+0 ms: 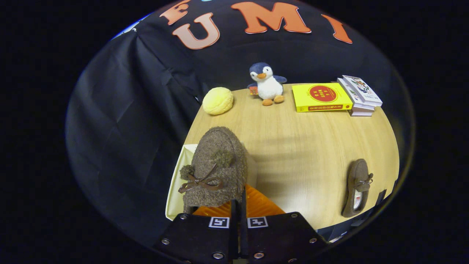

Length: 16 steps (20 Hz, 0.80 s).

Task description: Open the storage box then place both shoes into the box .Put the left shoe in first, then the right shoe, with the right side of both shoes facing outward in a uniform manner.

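My tool (238, 209) is clenched on the fuzzy brown shoe (216, 167), holding it over the white storage box (175, 190). Second shoe (357, 187) lies on the table (300, 146), well right.

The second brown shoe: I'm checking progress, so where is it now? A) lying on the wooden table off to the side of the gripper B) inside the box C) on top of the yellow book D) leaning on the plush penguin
A: the second brown shoe lies on the bare wooden table, far from the gripper, which is shut on the fuzzy shoe over the box.
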### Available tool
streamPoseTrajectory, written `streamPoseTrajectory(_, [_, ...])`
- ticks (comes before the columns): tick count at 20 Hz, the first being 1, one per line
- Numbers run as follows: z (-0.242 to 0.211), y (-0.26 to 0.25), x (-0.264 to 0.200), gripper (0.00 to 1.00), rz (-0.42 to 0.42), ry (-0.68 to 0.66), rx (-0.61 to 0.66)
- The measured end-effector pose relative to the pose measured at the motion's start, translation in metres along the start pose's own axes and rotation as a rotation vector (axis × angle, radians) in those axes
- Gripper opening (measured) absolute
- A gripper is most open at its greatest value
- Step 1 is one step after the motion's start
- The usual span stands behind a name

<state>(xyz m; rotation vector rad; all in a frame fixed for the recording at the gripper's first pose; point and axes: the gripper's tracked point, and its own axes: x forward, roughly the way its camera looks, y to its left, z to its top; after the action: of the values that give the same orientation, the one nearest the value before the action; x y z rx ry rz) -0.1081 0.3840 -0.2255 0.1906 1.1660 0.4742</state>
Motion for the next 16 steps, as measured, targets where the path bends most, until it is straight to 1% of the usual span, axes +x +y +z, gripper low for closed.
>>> streamPoseTrajectory(3, [-0.009, 0.029, 0.023, 0.04, 0.006, 0.029, -0.02])
streamPoseTrajectory(5, [-0.015, 0.04, 0.044, 0.04, -0.008, 0.053, -0.026])
streamPoseTrajectory(12, [-0.053, 0.053, 0.124, 0.04, -0.078, 0.187, -0.01])
streamPoseTrajectory(16, [-0.071, 0.056, 0.151, 0.04, -0.105, 0.265, 0.016])
